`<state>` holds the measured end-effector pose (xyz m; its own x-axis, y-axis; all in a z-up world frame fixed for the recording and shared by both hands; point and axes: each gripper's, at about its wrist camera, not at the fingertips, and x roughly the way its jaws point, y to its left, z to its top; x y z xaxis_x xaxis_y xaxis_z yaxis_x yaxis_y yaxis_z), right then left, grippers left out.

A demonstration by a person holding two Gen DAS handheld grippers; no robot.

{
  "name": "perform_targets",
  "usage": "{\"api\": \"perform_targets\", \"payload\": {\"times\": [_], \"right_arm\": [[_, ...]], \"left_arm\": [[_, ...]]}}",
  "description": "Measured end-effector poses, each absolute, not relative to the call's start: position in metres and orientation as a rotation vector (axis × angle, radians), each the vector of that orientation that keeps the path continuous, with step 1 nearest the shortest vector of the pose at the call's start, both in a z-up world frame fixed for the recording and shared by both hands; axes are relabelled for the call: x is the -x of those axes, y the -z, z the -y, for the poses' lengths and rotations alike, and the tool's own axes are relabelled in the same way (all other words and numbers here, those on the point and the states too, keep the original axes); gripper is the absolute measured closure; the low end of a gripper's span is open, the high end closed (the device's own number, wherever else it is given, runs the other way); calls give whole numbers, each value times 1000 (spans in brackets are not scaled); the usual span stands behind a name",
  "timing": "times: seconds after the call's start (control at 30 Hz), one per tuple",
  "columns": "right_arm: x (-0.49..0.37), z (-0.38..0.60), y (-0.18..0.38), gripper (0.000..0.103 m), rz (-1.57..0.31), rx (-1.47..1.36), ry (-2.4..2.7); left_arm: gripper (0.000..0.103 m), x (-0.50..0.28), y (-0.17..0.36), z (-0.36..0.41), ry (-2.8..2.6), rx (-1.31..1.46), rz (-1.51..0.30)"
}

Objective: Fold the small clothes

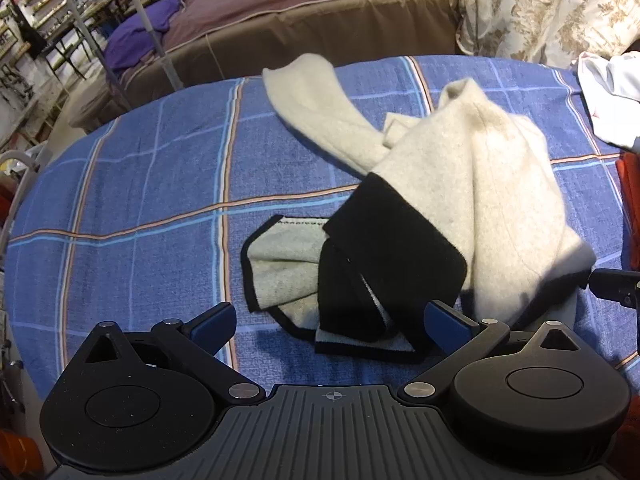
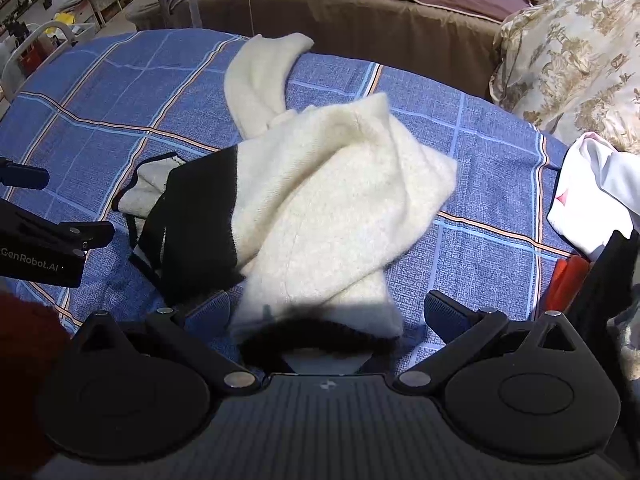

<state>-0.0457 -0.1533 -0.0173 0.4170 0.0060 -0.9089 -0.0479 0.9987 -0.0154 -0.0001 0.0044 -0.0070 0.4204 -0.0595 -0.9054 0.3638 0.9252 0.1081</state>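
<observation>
Both grippers, left (image 1: 330, 320) and right (image 2: 326, 312), hang spread wide, holding nothing, over the near hem of the sweater (image 2: 320, 200), which lies crumpled on the blue cloth (image 1: 140, 200), probably waiting to be flattened first.

A blue checked cloth (image 1: 140, 184) is spread over the desk; behind it a brown bed (image 1: 304, 12) is seen, a floral cover (image 1: 552, 4) at right, cluttered shelves (image 1: 36, 40) at left

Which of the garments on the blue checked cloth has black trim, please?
The cream sweater in the middle; the white garment at the far right edge shows none.
</observation>
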Motion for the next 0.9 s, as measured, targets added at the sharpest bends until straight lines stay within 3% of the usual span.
{"api": "perform_targets", "payload": {"times": [0.9], "right_arm": [[46,154,21,0,-1147,31,-29]], "left_arm": [[0,1,14,-2,267,-309,-1113]]}}
